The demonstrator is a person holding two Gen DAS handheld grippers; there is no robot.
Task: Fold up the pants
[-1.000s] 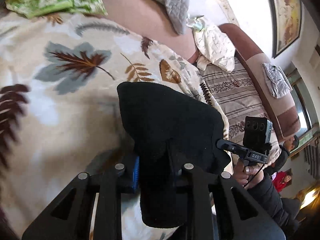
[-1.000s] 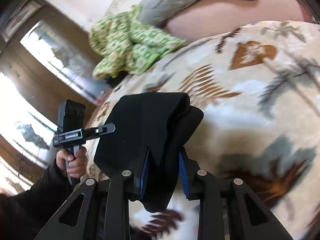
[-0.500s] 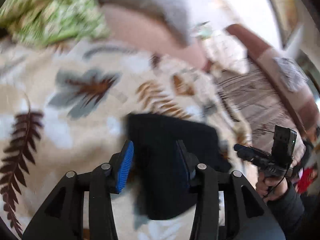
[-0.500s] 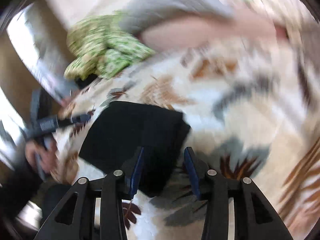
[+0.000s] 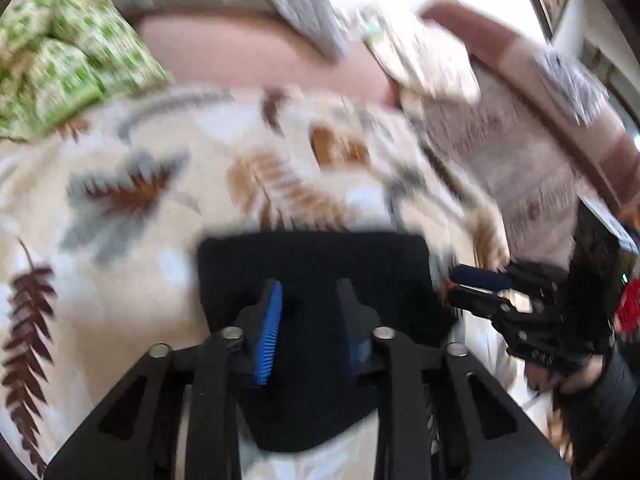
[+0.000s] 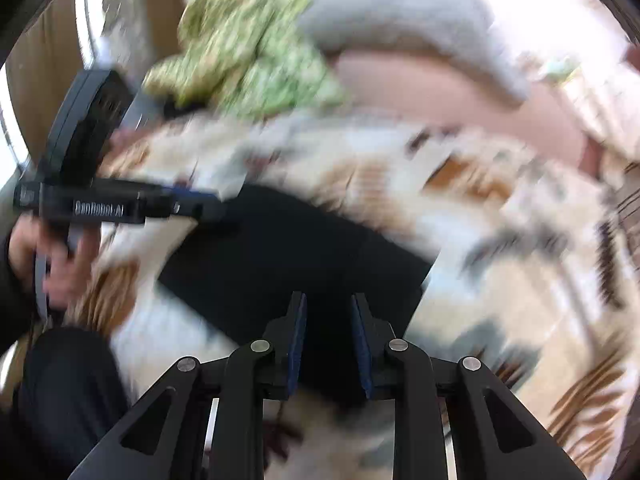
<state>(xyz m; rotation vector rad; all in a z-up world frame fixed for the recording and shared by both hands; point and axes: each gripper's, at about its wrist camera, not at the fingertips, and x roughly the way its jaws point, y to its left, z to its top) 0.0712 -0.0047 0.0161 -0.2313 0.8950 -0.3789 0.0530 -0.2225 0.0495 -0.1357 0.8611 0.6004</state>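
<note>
My left fingers [image 5: 306, 320] and right fingers [image 6: 326, 336], both released, have just been narrowing above the pants [image 5: 316, 264], folded flat on the blanket [image 5: 168, 152].

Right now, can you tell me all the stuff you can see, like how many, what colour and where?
pants: one, black, folded flat on the blanket, lying loose under both hand-held grippers.
leaf blanket: one, cream with brown and grey leaves, spread under the pants.
green cloth: one bundle, green and white, at the far edge of the blanket.
grey quilt: one, grey, behind the blanket beside the green cloth.
pink cushion: one, pink, under the grey quilt.
striped sofa: one, beige and brown, right of the blanket in the left wrist view.
left hand-held gripper: one, black with blue pads, jaws apart over the pants, just closing a little.
right hand-held gripper: one, black with blue pads, jaws apart over the pants, just closing a little.
</note>
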